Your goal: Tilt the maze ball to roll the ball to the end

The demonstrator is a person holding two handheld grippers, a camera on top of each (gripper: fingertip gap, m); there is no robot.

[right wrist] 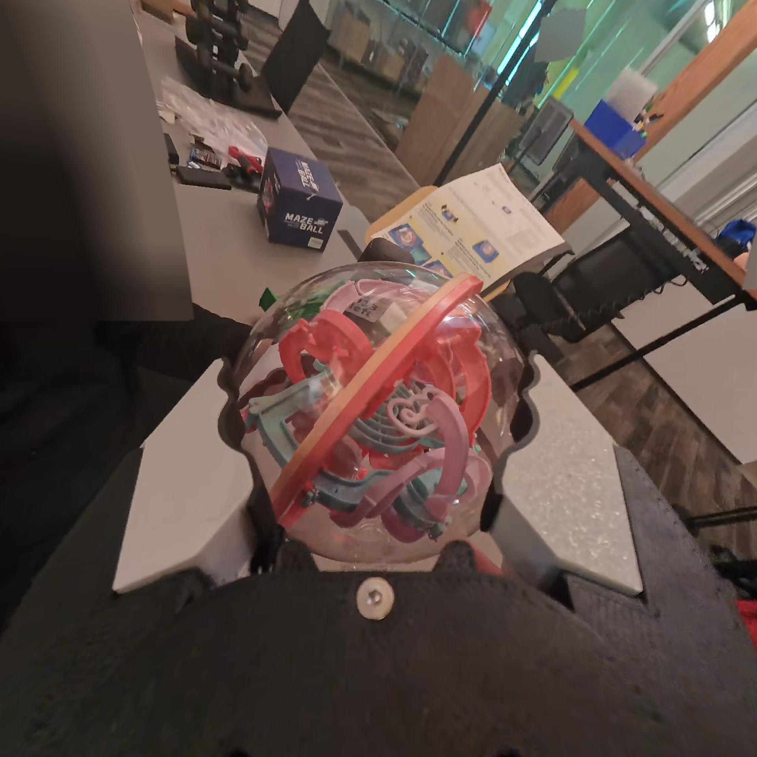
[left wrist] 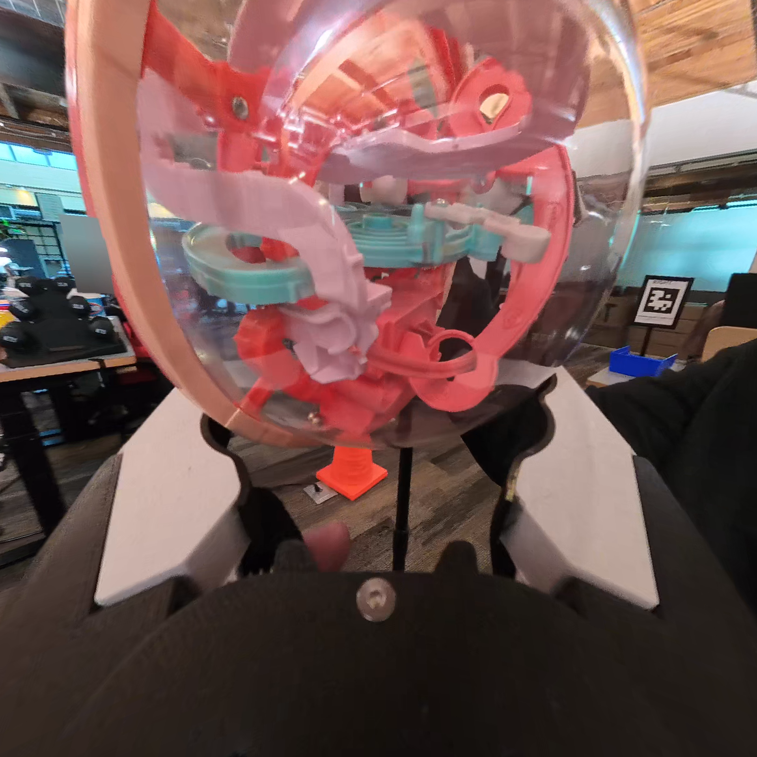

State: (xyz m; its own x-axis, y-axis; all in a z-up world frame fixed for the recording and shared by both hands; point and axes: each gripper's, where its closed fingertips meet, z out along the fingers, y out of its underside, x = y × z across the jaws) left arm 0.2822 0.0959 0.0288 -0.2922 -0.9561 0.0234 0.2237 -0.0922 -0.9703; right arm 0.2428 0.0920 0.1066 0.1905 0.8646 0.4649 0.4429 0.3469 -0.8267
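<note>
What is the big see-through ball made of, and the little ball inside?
The maze ball shell looks like clear glossy plastic: it shows reflections, and the coloured tracks show through. The small ball looks like shiny metal, probably steel, silvery with a bright glint.

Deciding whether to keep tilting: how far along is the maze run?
Done: the maze ball is off the table, clamped in the right tongs, with the left tongs cradling its far side. In hand: it is held tilted, its rim band slanting. A small shiny bead, possibly the ball, sits low near the shell. Left: rolling it to the end; I cannot tell where the finish is.
</note>
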